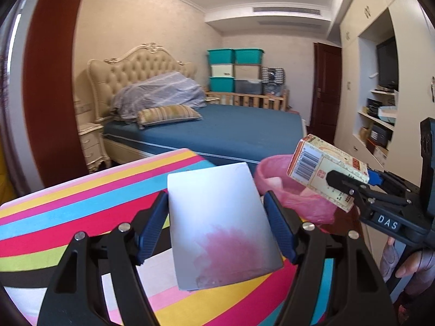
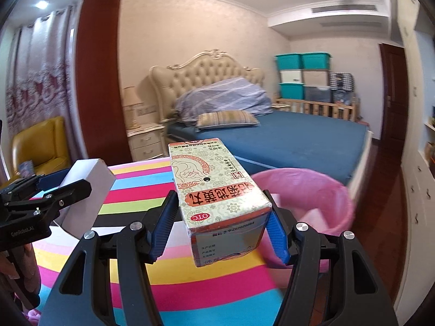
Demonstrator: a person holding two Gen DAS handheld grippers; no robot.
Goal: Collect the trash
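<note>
Bedroom, striped cloth (image 2: 190, 285), pink bin (image 2: 320, 198) near bed (image 2: 299, 135)

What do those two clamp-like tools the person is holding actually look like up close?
Each tool is a black plastic frame with triangular cut-outs and round silver pivot bolts, ending in two fingers faced with ribbed blue pads. The left tool carries a white "GenRobot.AI" marking on its body, seen from the right wrist. The right tool shows a white "DAS" label on its side, seen from the left wrist. No cables are visible.
</note>
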